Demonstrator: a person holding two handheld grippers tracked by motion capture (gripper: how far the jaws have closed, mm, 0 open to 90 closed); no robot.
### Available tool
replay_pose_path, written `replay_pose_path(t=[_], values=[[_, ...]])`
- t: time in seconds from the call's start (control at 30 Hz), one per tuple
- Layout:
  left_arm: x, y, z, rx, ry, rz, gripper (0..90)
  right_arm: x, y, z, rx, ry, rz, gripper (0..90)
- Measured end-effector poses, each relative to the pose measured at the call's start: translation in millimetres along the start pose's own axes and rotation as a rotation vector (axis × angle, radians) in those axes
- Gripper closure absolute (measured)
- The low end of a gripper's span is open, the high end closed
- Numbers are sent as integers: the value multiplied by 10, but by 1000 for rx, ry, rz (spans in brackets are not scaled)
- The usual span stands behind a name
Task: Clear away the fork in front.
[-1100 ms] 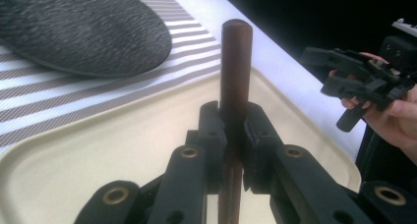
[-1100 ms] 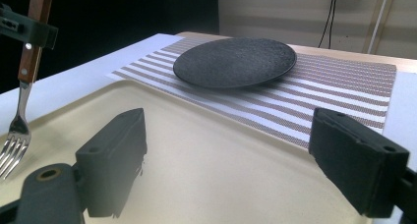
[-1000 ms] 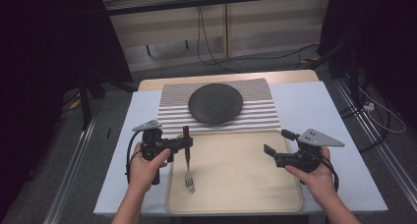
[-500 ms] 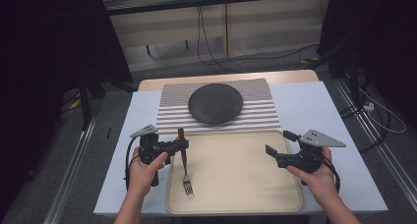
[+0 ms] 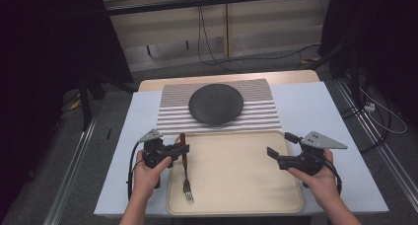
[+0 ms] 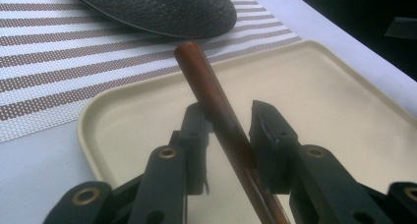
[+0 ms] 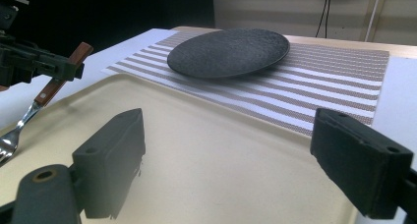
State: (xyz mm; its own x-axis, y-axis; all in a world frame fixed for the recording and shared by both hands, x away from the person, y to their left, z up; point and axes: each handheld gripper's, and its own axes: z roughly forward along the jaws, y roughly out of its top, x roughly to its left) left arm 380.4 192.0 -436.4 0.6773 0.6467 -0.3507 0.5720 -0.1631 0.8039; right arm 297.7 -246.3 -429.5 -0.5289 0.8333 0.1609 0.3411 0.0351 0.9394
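Beige tray (image 5: 236, 180) at table's 6 o'clock; dark plate (image 5: 216, 103) at 12 on striped mat (image 5: 261, 114). Right gripper (image 5: 279, 150) wide open, empty, tray's 3 o'clock. Left gripper (image 5: 181, 150) just been opening, pads loose around fork (image 5: 186, 173) handle; tines on tray's 9 o'clock side.
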Motion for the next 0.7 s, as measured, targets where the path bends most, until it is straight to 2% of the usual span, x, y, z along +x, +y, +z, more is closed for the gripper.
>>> replay_pose_path(t=[0.27,0.7], values=[[58,-36,43,10,26,2,660,-21,-1,-3,-2,0,-4,133],[81,-83,106,37,51,16,644,-44,-8,-10,-1,2,2,133]])
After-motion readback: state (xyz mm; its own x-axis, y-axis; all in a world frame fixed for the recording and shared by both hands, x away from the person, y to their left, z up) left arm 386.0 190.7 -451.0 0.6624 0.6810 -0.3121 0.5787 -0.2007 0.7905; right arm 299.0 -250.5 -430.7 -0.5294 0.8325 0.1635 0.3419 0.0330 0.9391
